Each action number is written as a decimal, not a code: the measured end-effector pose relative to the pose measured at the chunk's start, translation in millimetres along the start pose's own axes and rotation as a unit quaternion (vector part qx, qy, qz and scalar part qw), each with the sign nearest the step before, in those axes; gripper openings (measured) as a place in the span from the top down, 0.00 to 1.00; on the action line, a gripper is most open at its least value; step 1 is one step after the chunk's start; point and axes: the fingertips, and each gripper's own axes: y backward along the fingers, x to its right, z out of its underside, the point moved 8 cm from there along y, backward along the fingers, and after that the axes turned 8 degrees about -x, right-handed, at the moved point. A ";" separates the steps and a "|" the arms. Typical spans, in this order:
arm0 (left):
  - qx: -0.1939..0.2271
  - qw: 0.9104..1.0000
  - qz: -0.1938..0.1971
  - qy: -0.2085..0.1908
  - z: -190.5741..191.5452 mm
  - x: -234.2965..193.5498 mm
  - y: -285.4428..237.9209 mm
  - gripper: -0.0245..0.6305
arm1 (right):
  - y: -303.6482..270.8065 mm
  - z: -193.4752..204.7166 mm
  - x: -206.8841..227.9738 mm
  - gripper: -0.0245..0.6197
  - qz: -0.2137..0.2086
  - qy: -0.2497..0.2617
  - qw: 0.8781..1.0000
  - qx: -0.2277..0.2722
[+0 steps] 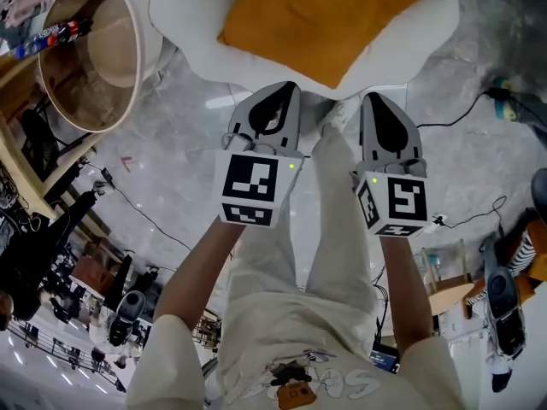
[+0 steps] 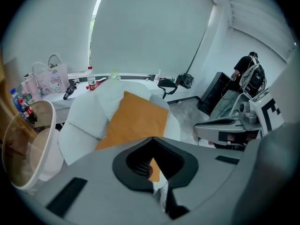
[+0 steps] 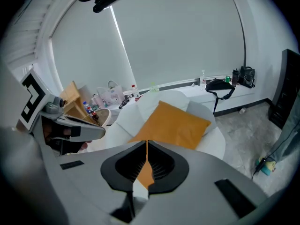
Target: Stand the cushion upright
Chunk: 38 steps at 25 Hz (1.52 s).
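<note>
Cushion (image 1: 329, 15), orange, lies on the seat of the white armchair (image 1: 184, 24) at the top centre of the head view, with one corner pointing down towards us. We hold the left gripper (image 1: 287, 88) and the right gripper (image 1: 369, 99) just below that corner, about equally near. Both are pressed together and empty, with grey floor (image 1: 171, 152) open on either side.

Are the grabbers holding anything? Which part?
Nothing is held. The left gripper and right gripper are both shut and empty, short of the orange cushion lying on the white chair.
</note>
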 end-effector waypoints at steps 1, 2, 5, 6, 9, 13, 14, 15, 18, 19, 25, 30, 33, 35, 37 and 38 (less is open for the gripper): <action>-0.001 1.000 -0.002 -0.003 -0.8 -1.9 -8.2 0.96 | -4.5 1.2 4.0 0.92 0.002 -0.001 1.000 0.001; -0.001 1.000 -0.004 -0.008 -2.3 -3.4 -15.6 0.96 | -8.9 2.2 7.8 0.92 0.004 -0.002 1.000 0.002; 0.003 1.000 -0.008 -0.020 -7.1 -8.0 -31.4 0.96 | -21.3 5.9 16.4 0.92 0.010 -0.008 1.000 0.004; 0.004 1.000 -0.008 -0.021 -8.2 -10.5 -36.2 0.96 | -25.9 7.3 18.7 0.92 0.011 -0.012 1.000 0.003; 0.006 1.000 -0.009 -0.027 -10.6 -17.8 -52.0 0.96 | -40.8 11.1 24.4 0.92 0.011 -0.025 1.000 0.003; 0.001 0.999 -0.010 -0.036 -8.5 -24.2 -72.0 0.96 | -58.9 19.3 33.1 0.91 0.015 -0.054 0.998 0.003; -0.002 0.999 -0.009 -0.036 -7.0 -25.6 -76.7 0.96 | -63.0 21.2 35.5 0.91 0.017 -0.060 0.998 0.004; -0.005 0.999 -0.007 -0.037 -5.8 -26.9 -81.1 0.95 | -66.8 22.5 37.8 0.91 0.019 -0.063 0.998 0.005; -0.010 0.999 -0.005 -0.041 -2.2 -32.0 -93.3 0.95 | -78.3 25.8 43.3 0.74 0.021 -0.069 0.997 0.004; -0.012 0.999 -0.006 -0.043 -0.7 -35.2 -97.7 0.95 | -82.6 26.8 44.3 0.73 0.021 -0.071 0.997 0.003; -0.032 0.998 -0.014 -0.054 4.8 -57.0 -127.7 0.85 | -111.6 33.2 49.8 0.59 0.002 -0.097 0.995 0.001; -0.030 0.997 -0.021 -0.065 -8.0 -62.4 -146.6 0.74 | -131.0 39.6 65.2 0.35 -0.011 -0.149 0.989 -0.001; -0.032 0.997 -0.016 -0.068 -15.6 -70.8 -157.0 0.67 | -143.9 39.2 70.5 0.29 -0.001 -0.167 0.986 -0.005; -0.035 0.997 -0.011 -0.067 -18.1 -75.8 -164.1 0.59 | -152.1 38.8 74.4 0.26 0.004 -0.185 0.983 -0.005; -0.038 0.997 -0.006 -0.066 -19.5 -79.5 -173.0 0.51 | -160.1 37.6 79.4 0.25 0.009 -0.194 0.981 -0.003; -0.039 0.997 -0.004 -0.069 -19.9 -81.4 -177.4 0.48 | -164.4 36.7 81.3 0.25 0.011 -0.197 0.980 0.000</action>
